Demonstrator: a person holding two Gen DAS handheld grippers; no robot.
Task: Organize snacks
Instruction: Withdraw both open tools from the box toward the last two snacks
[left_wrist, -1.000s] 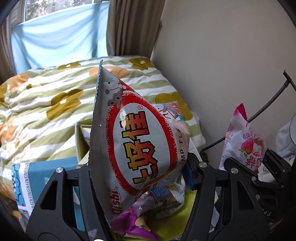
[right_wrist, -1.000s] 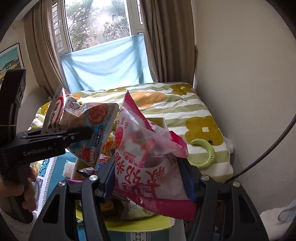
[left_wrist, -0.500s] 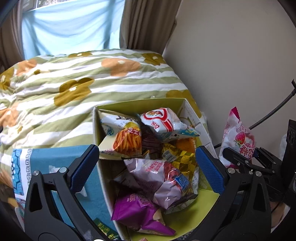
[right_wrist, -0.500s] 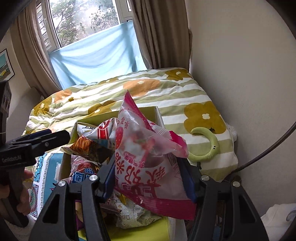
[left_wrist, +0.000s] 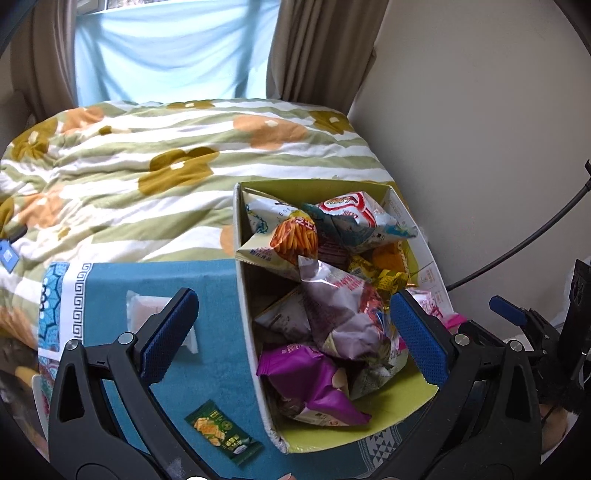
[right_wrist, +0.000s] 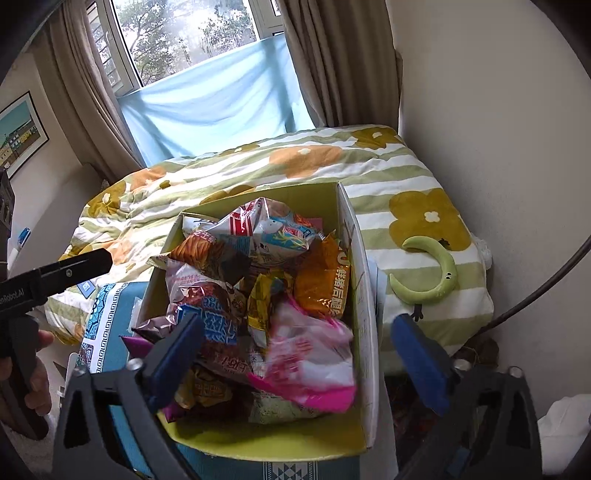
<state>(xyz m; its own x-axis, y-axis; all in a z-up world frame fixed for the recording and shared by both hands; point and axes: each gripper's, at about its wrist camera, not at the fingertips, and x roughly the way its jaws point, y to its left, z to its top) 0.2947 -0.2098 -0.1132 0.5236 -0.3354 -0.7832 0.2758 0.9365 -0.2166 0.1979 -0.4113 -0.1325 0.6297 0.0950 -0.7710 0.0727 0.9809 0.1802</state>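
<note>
Inside the cardboard box, crinkly foil snack bags; both grippers' jaws just opened, empty.

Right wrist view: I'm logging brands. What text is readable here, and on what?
"enRobot.AI", start cut off: on the left gripper, its fingers just opened, holding nothing.
Chinese print on the orange packet: blurred, unreadable.
Print on the pink bag: motion-blurred, unreadable.
</note>
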